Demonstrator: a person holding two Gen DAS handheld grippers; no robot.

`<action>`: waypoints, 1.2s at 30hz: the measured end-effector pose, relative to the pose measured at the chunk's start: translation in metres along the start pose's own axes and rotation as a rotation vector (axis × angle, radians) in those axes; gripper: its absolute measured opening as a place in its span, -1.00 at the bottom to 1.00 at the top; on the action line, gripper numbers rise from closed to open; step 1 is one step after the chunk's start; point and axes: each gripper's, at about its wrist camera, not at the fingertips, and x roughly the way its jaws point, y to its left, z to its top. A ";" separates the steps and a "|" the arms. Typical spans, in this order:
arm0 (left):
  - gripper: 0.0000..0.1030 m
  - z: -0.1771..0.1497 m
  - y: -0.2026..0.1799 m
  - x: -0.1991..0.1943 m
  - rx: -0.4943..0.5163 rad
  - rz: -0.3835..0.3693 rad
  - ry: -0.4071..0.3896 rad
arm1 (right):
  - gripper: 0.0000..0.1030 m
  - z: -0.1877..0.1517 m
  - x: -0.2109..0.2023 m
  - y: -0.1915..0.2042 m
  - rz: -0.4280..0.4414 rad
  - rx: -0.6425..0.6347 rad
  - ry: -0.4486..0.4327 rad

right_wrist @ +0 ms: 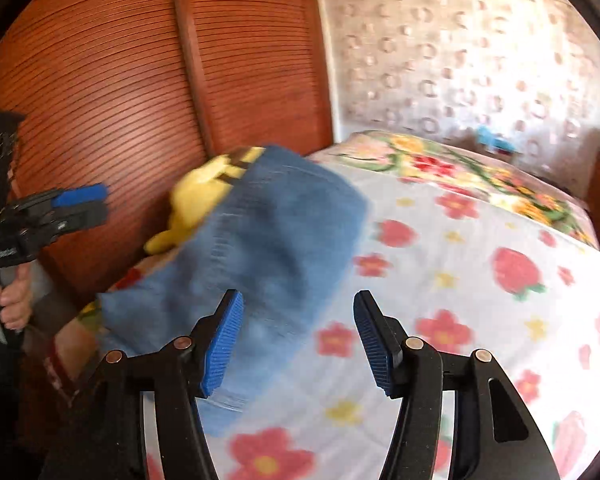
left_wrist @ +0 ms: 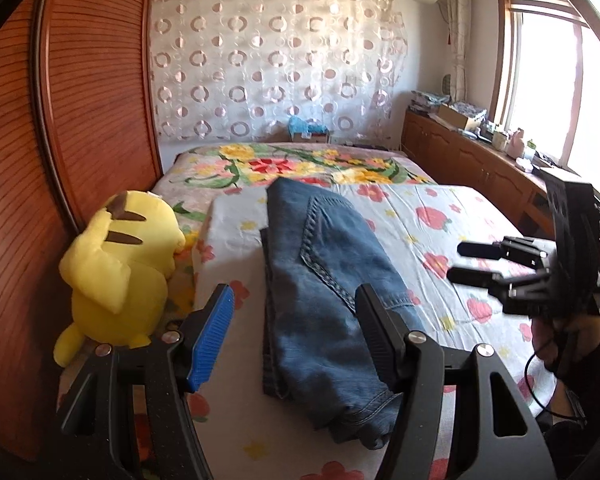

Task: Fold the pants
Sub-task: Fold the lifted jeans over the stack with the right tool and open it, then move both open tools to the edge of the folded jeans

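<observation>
The jeans [left_wrist: 324,280] are lying on the bed [left_wrist: 440,240], folded lengthwise into one long strip that runs from the near edge toward the far end, on top of a white sheet with red flowers and strawberries. The near end of the strip bunches up a bit right by the bed's edge.

The left gripper [left_wrist: 294,312] hangs just above that near end with its fingers spread wide, one on each side of the denim and nothing between them but air. The right-hand finger [left_wrist: 380,336] sits in front of the fabric in the left wrist view, so whether it actually touches is hard to call.

The right gripper [right_wrist: 299,334] is out over the sheet to the right of the jeans, fingers spread apart too and holding nothing. Its own view is pretty smeared, so the denim [right_wrist: 260,248] just looks like a blue blur to the left of its fingers. From the left wrist view the same gripper [left_wrist: 466,262] shows off to the right, well clear of the jeans, with the person's hand [left_wrist: 568,340] wrapped around the handle.

A yellow plush toy [left_wrist: 120,264] sits on the left side of the bed, beside the jeans and up against a reddish wooden slatted door [left_wrist: 92,100]. A curtain with a circle pattern [left_wrist: 276,60] hangs behind the far end of the bed.
</observation>
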 end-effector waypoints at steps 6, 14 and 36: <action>0.24 -0.011 -0.009 0.022 0.007 -0.018 0.054 | 0.22 0.005 0.029 -0.009 -0.046 0.041 0.004; 0.24 -0.030 -0.009 0.047 -0.017 -0.029 0.124 | 0.29 0.040 0.062 -0.027 0.010 0.092 -0.012; 0.24 -0.056 0.001 0.070 -0.072 -0.036 0.149 | 0.35 0.077 0.178 -0.070 0.157 0.226 0.087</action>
